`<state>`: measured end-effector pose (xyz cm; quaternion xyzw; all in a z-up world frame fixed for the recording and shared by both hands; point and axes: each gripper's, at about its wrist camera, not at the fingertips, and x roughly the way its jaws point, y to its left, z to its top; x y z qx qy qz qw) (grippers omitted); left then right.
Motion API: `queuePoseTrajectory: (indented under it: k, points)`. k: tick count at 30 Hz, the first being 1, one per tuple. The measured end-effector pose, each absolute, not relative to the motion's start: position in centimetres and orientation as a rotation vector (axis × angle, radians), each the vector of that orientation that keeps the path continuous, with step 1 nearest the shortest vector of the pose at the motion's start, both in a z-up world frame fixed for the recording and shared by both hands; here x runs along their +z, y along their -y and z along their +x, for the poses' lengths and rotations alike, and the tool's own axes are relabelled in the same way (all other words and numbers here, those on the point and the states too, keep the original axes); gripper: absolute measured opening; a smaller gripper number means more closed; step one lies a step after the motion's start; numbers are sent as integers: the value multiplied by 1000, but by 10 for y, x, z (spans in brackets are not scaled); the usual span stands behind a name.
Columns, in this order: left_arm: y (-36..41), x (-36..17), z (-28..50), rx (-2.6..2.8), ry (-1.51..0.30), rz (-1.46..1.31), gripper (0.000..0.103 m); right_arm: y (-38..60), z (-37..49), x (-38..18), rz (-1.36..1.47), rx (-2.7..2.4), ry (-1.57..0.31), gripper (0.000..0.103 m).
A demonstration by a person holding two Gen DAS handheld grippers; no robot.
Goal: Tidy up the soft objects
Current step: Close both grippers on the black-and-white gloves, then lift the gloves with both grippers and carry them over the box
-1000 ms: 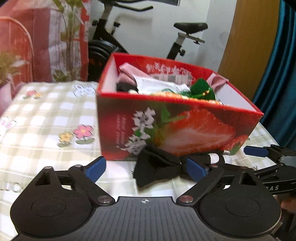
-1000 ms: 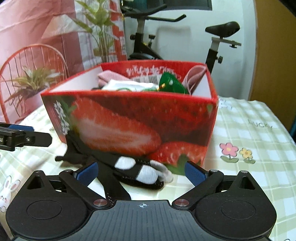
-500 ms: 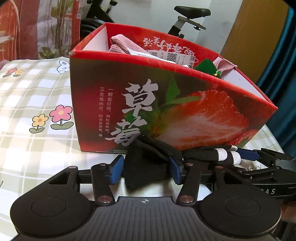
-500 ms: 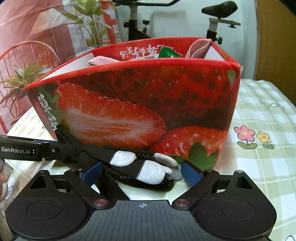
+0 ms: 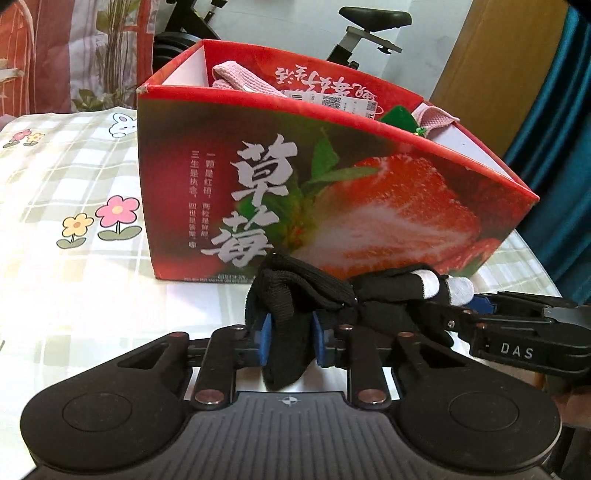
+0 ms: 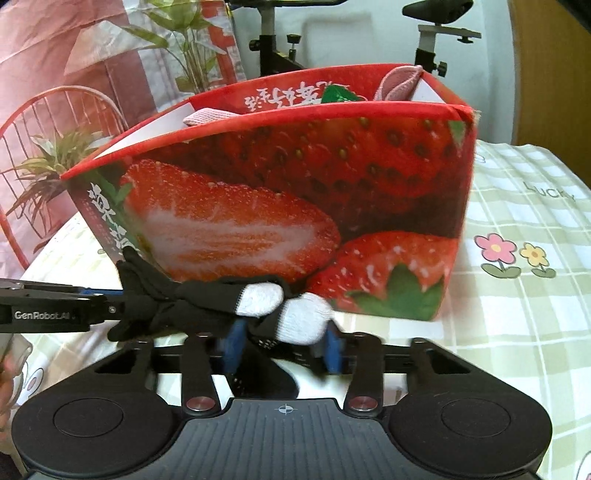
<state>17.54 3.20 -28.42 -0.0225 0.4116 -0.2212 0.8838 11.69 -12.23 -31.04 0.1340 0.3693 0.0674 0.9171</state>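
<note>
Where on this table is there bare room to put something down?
Bare cloth lies left of the strawberry box, around the flower print, and right of it by the flowers. Crowded: the box front, where both grippers' fingers pinch the black glove.

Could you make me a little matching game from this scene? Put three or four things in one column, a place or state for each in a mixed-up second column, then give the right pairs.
Things:
1. black glove
2. pink knit cloth
3. strawberry box
4. exercise bike

Places or states:
A. standing on the checked tablecloth
B. behind the box, by the white wall
C. pinched at one end by the left gripper and at the other by the right gripper
D. lying inside the box, showing above its rim

Pairs: 1-C, 2-D, 3-A, 4-B
</note>
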Motion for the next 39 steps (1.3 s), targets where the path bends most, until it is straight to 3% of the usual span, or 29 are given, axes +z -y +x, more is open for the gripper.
queuePoseTrajectory:
  k: [3,6,39]
  points:
    - [-33,-285,172,-460,-858,-50,23,124,114,-311,300,144,-769,23]
    - [-36,-285,165,-458,-860,-59,23,121,109,-311,303,149,-771,22]
    - [-51,-288,131,-450,-839,-106,21,111,72,-310,283,181,-743,18]
